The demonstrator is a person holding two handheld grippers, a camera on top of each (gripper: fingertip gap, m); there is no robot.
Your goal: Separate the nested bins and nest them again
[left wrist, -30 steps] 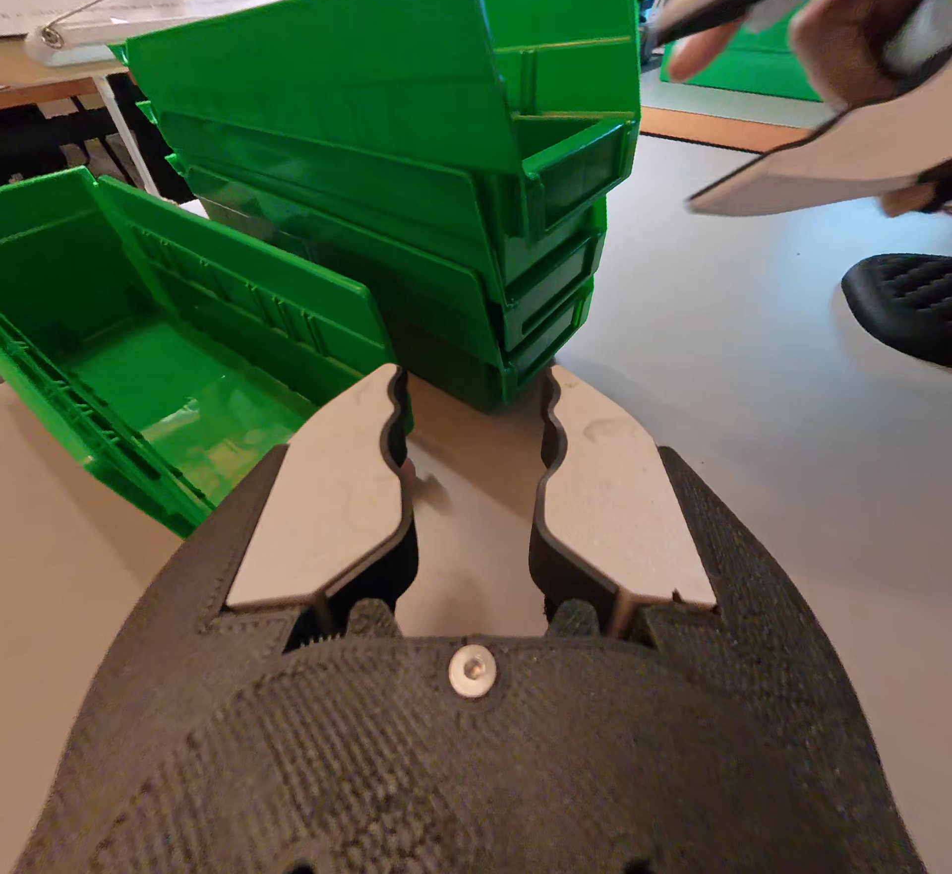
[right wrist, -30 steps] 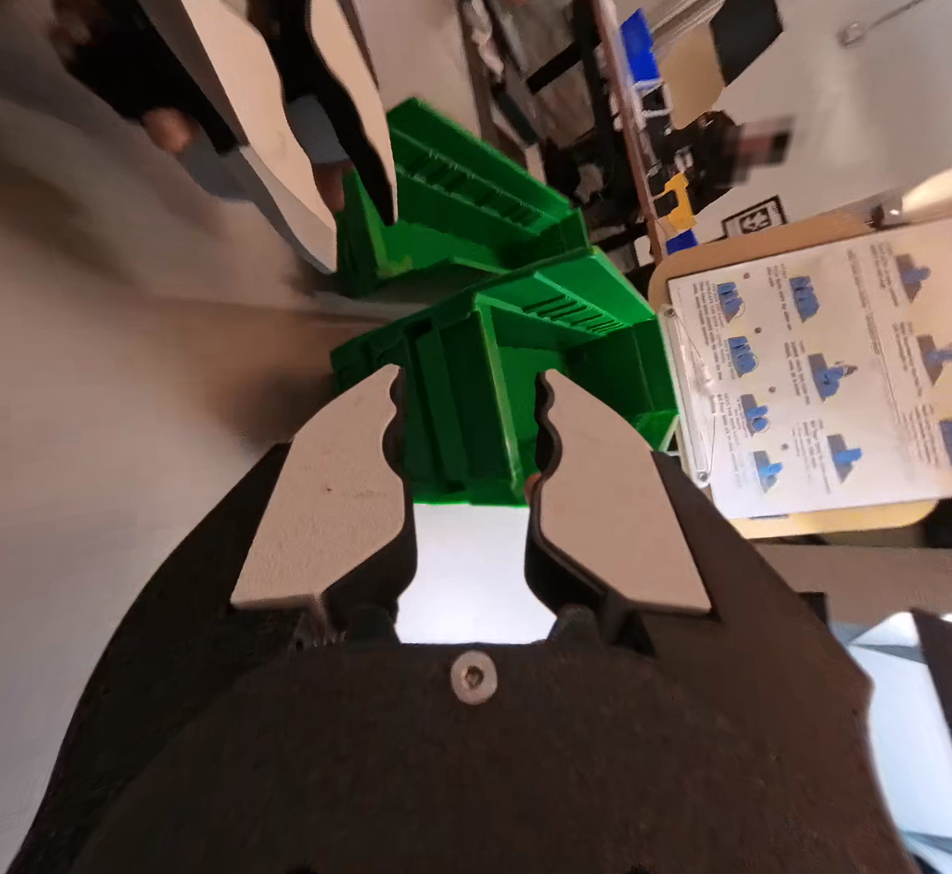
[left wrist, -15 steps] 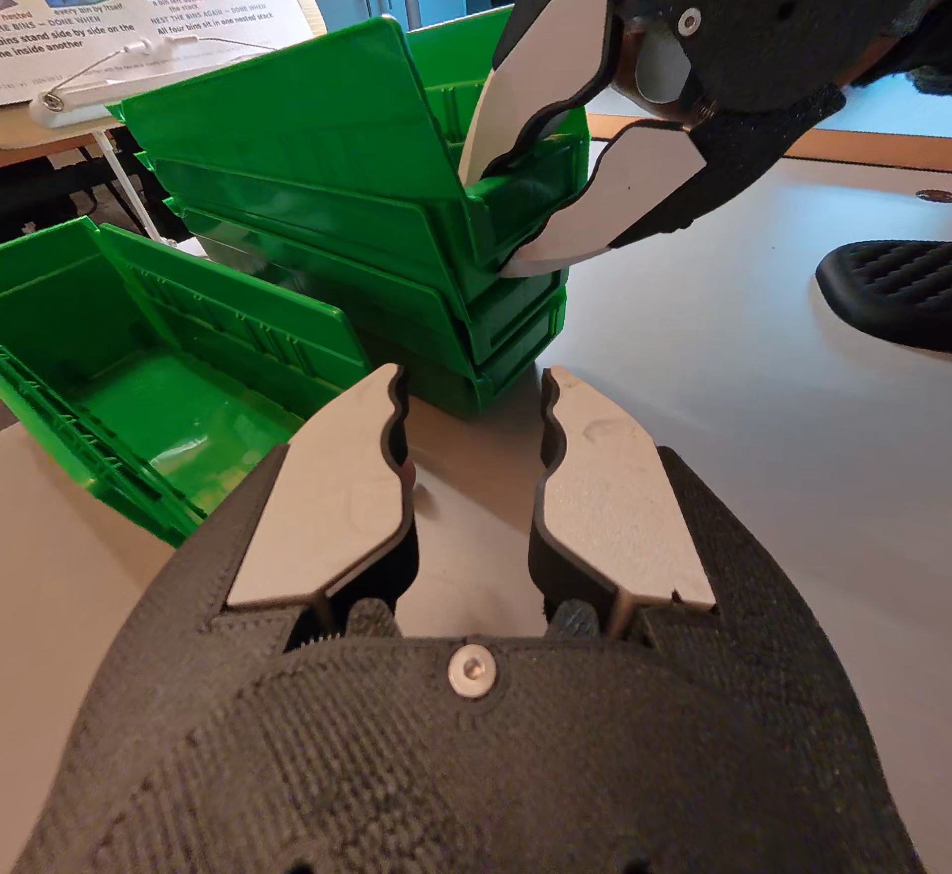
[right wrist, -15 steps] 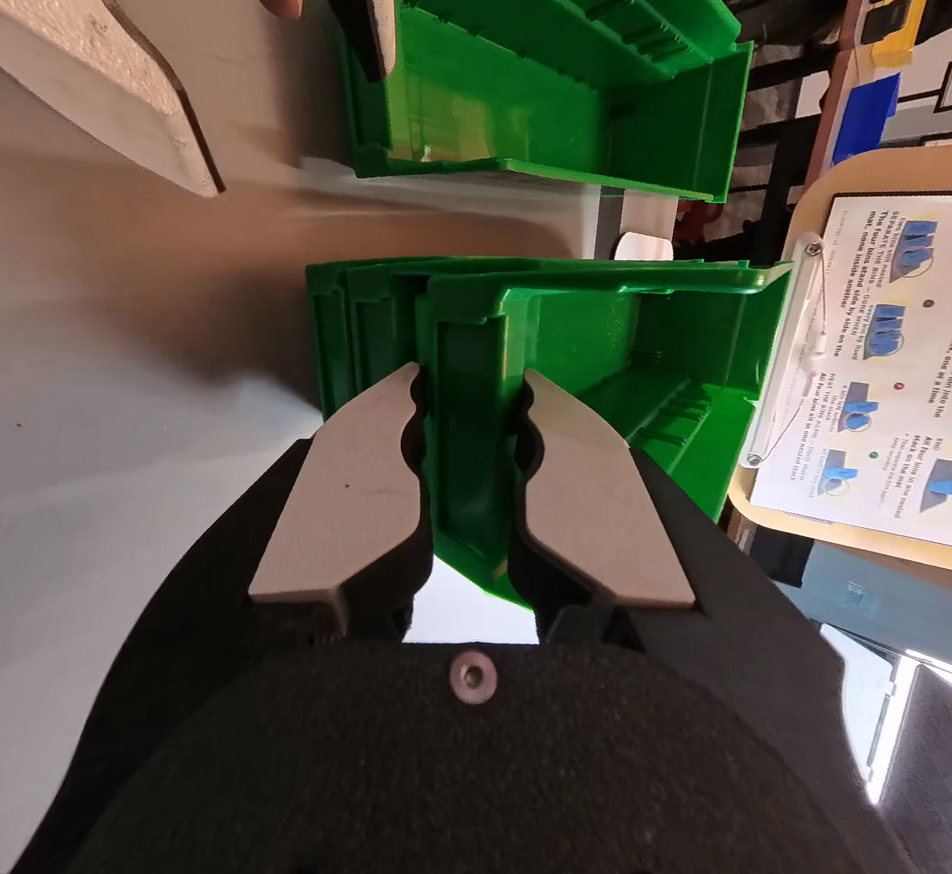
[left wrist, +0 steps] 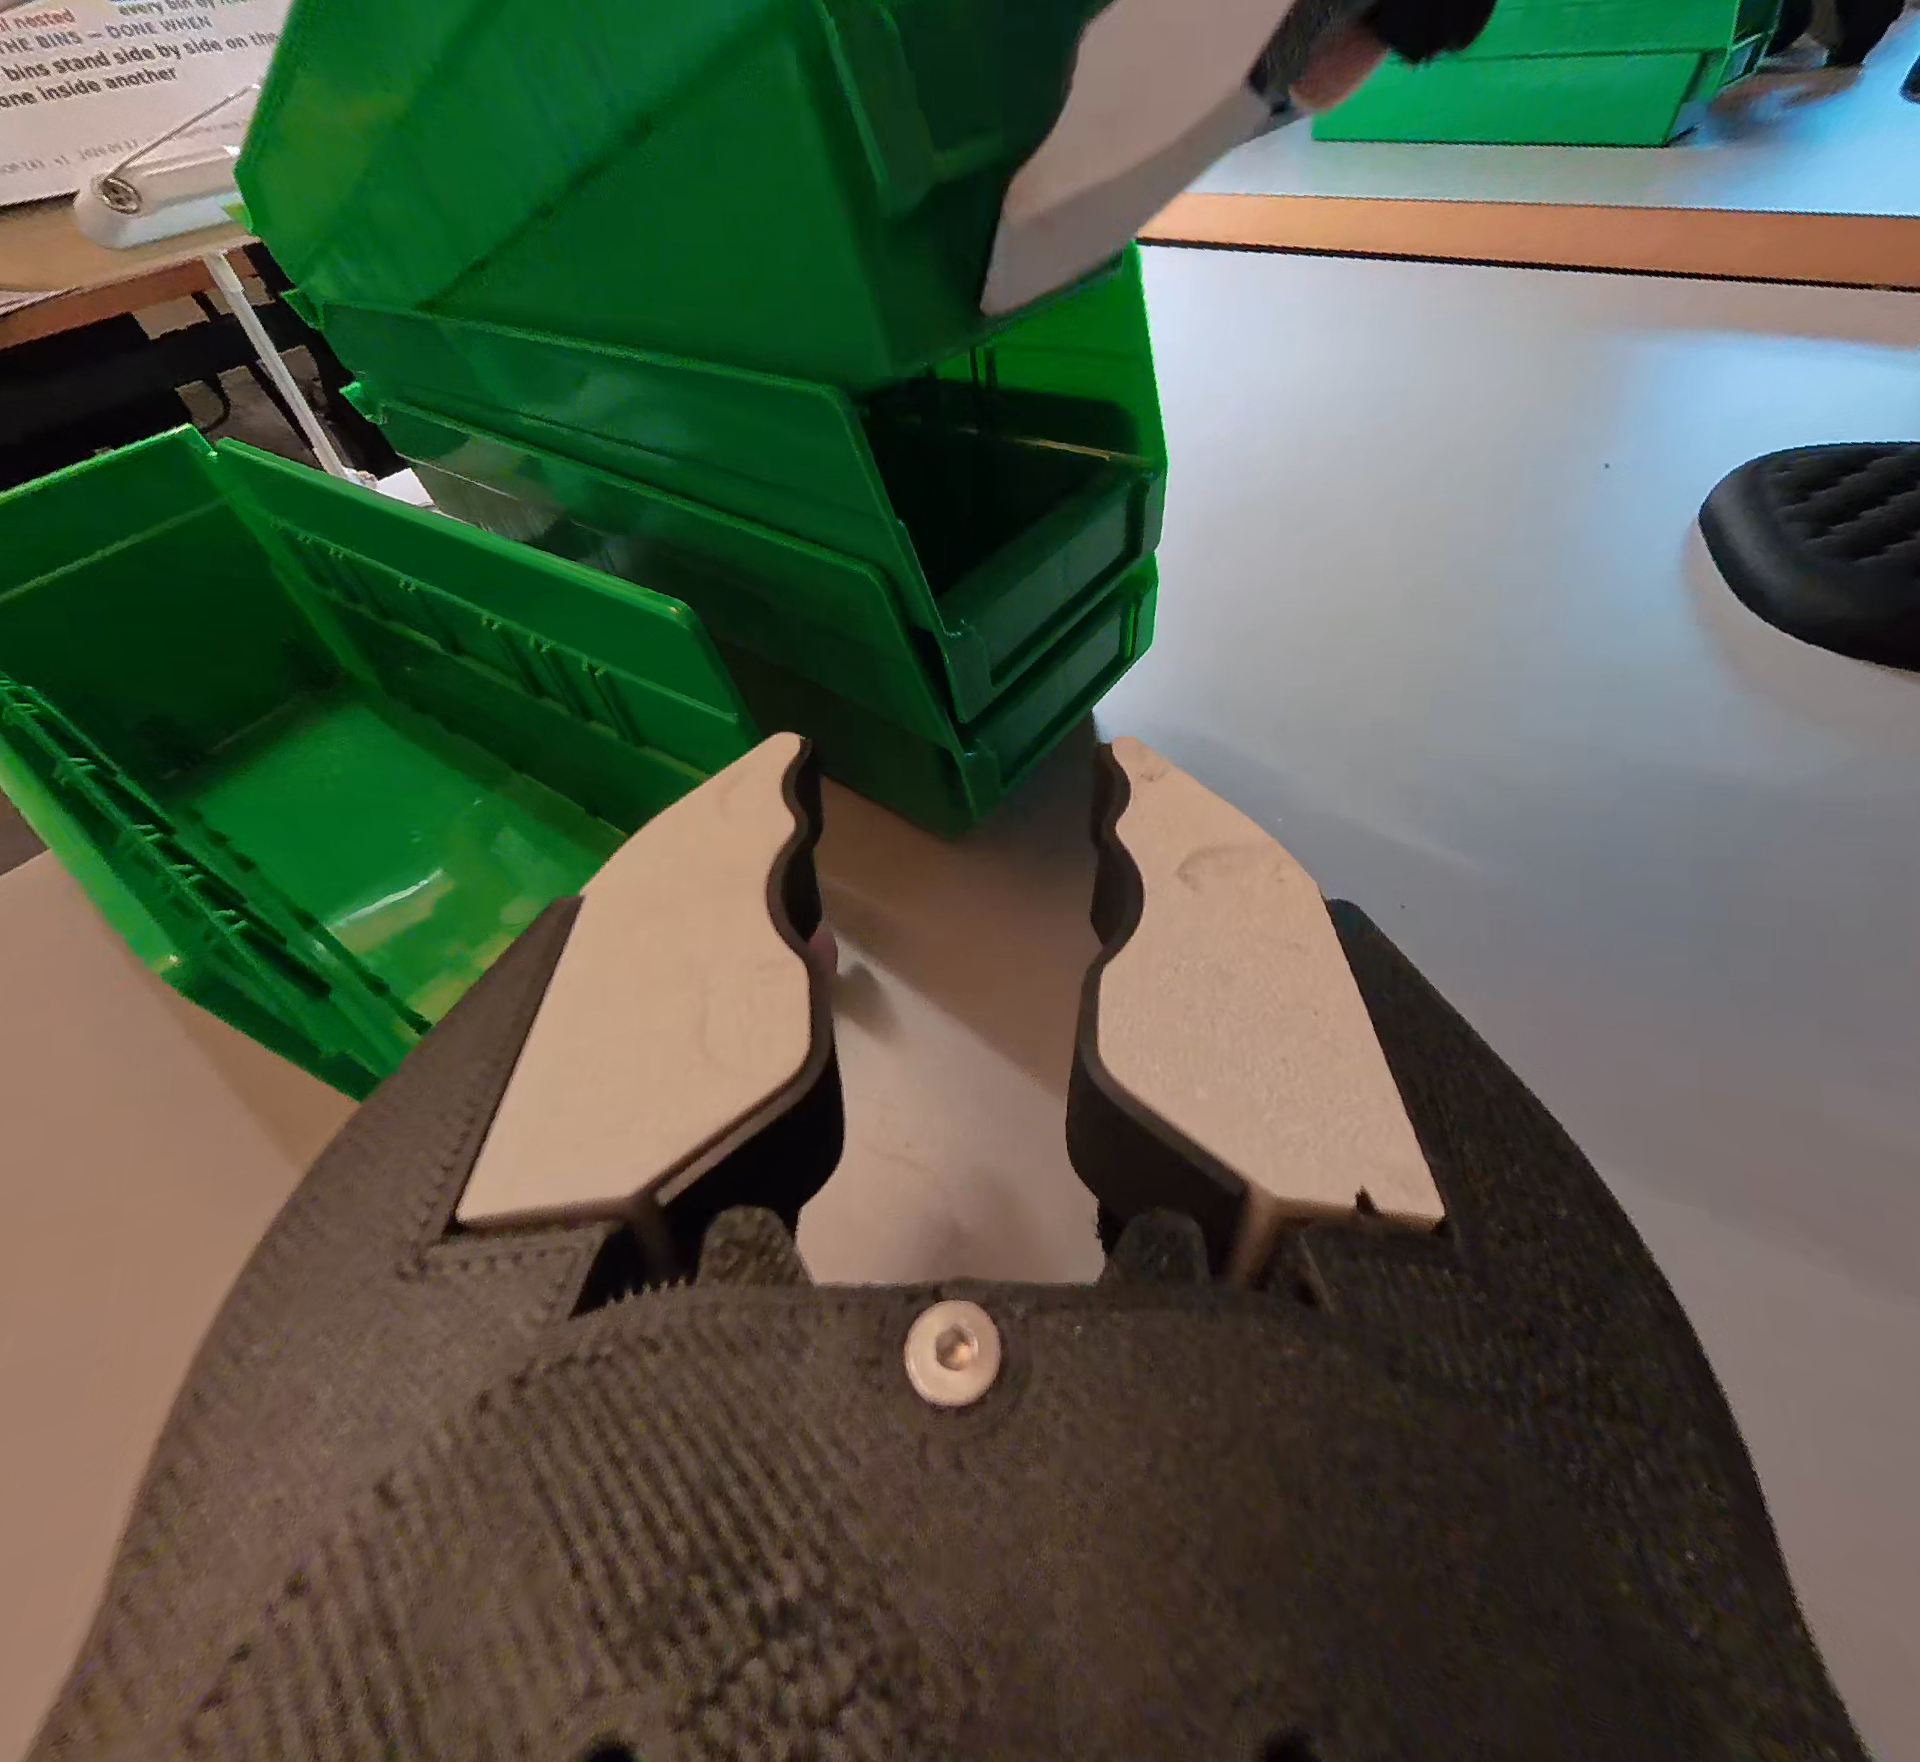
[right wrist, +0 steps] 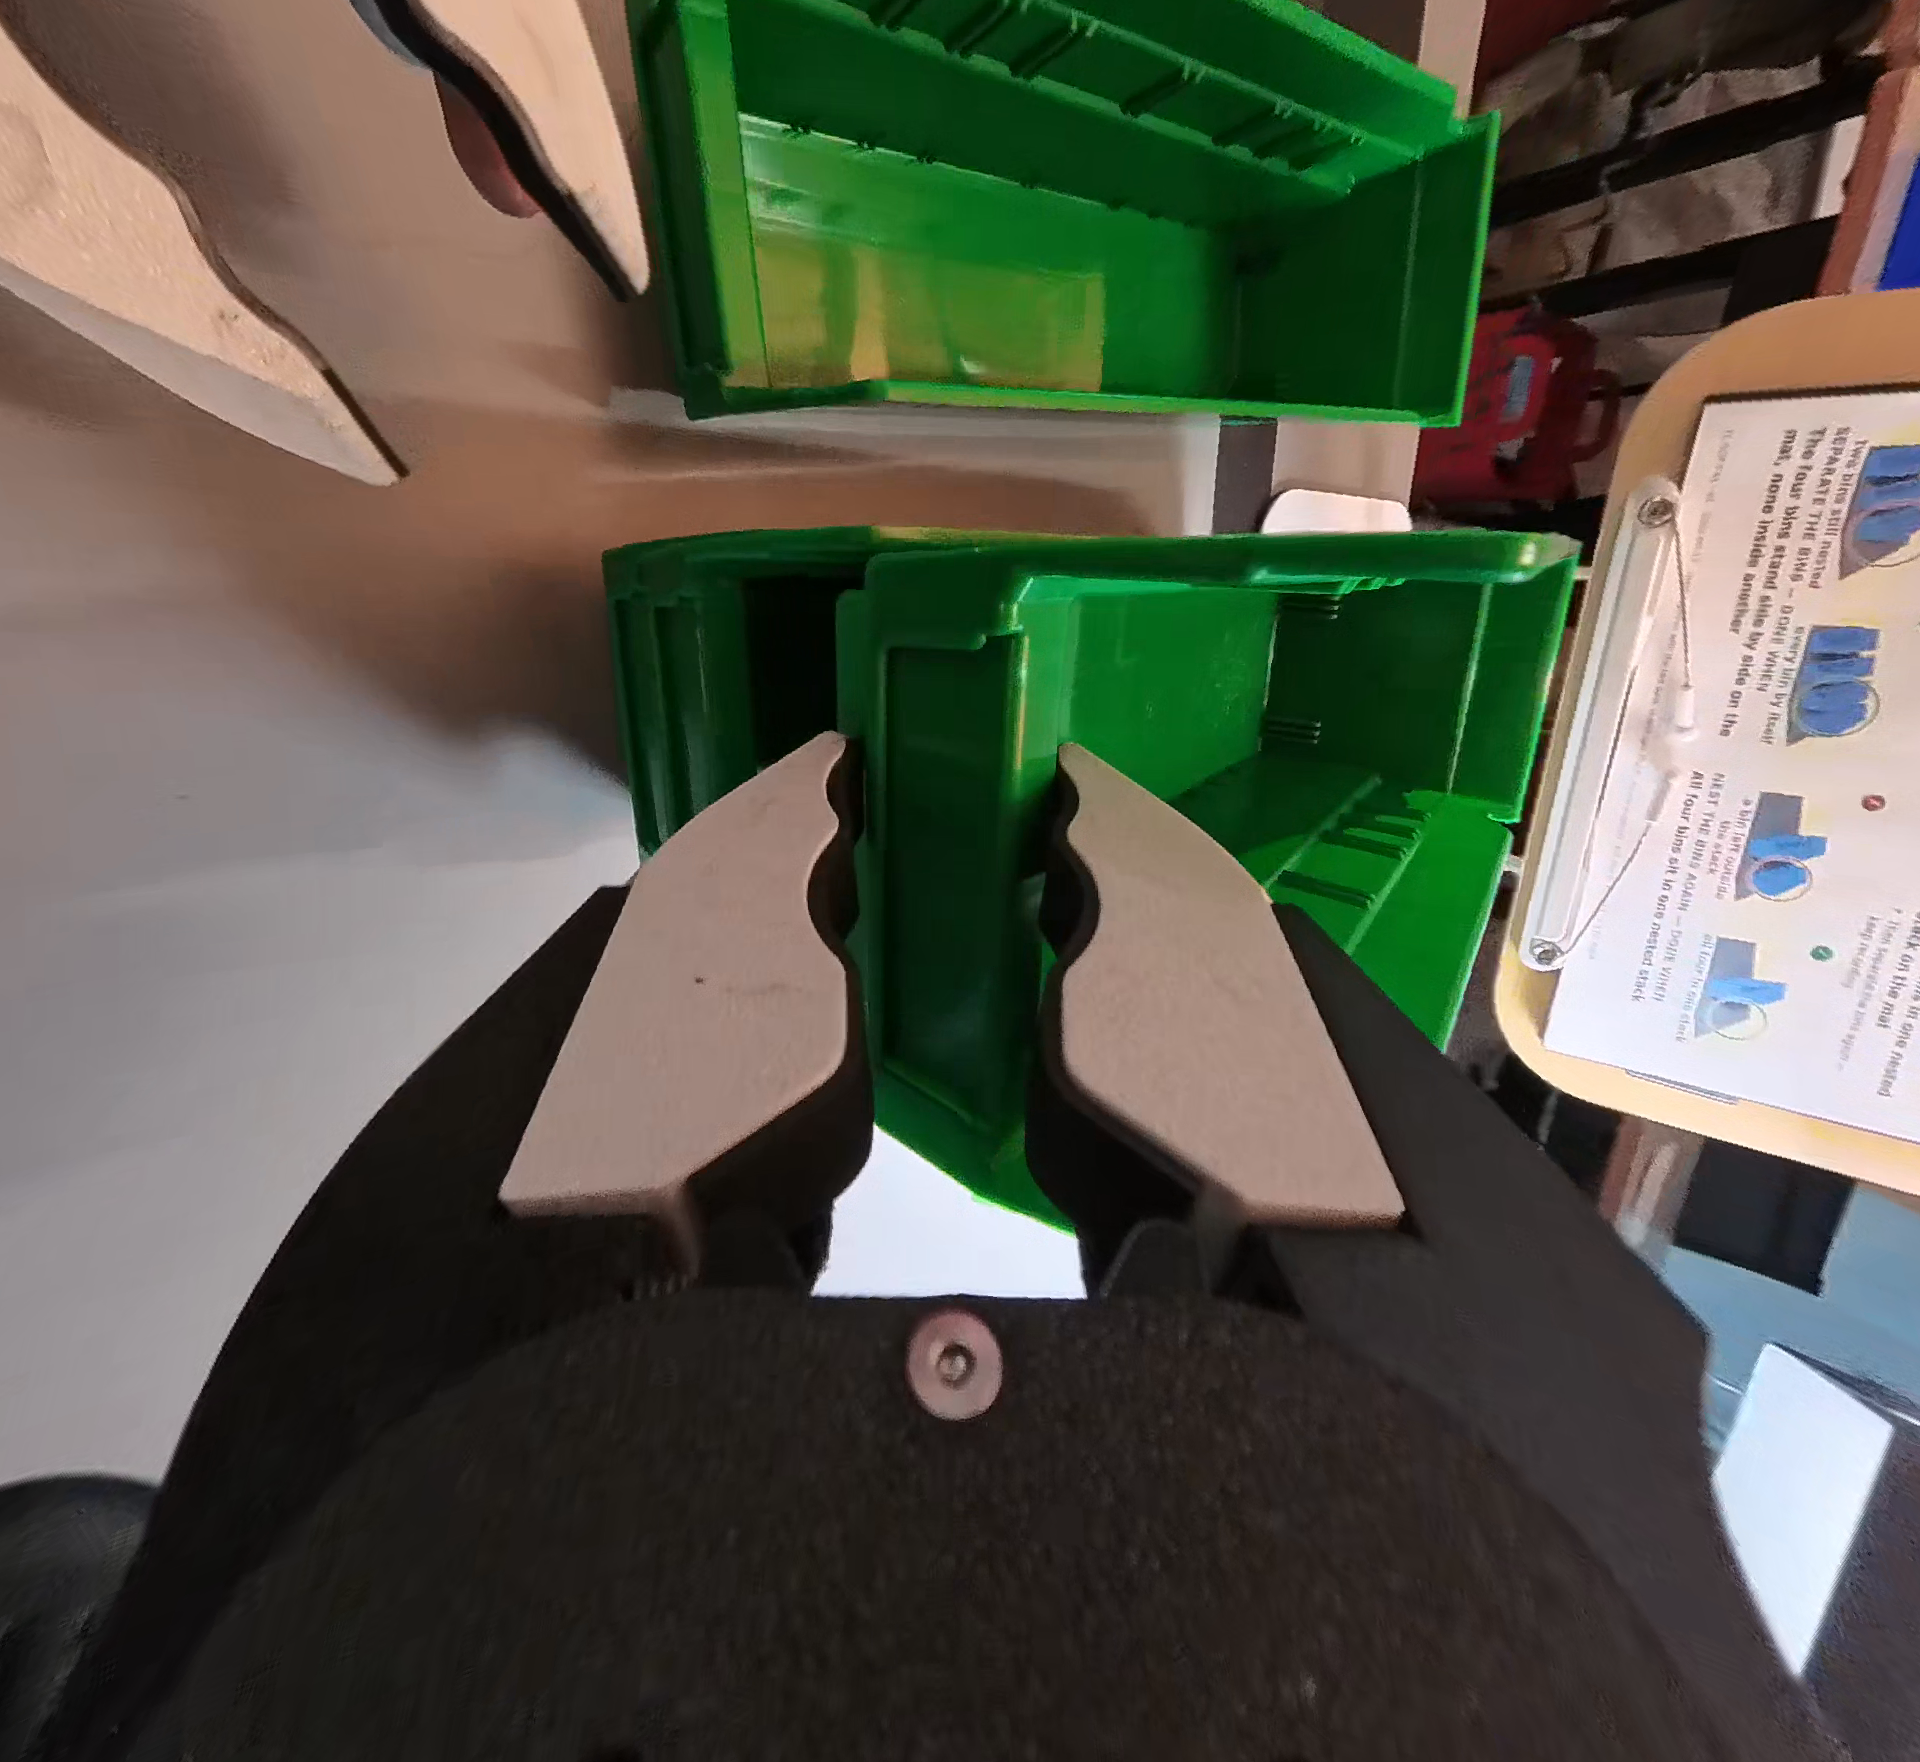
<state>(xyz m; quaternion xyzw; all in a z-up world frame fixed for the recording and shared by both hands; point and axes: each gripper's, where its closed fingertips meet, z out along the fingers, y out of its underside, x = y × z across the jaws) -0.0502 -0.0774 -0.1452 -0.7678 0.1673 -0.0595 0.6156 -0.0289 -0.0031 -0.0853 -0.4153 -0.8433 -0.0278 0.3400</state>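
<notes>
Three green bins form a nested stack. My right gripper (right wrist: 951, 756) is shut on the front lip of the top bin (right wrist: 1247, 777) and holds its front end tilted up out of the two lower bins (right wrist: 665, 704). In the left wrist view the raised top bin (left wrist: 623, 133) hangs over the two lower bins (left wrist: 727, 507), with the right gripper's white fingers (left wrist: 1132, 102) on its front. A fourth green bin (left wrist: 312, 777) stands alone to the left, also in the right wrist view (right wrist: 1039, 258). My left gripper (left wrist: 951, 767) is open and empty, just in front of the stack's corner.
An instruction sheet on a clipboard (right wrist: 1714, 777) stands behind the stack. A black textured pad (left wrist: 1829, 559) lies on the table to the right. More green bins (left wrist: 1558, 50) are stacked on another table beyond. The left gripper (right wrist: 509, 382) shows in the right wrist view. Left tips to right tips: about 10 centimeters.
My right gripper came in, shut on the top bin's front lip and lifted that end up out of the stack. My left gripper stayed open in about the same place.
</notes>
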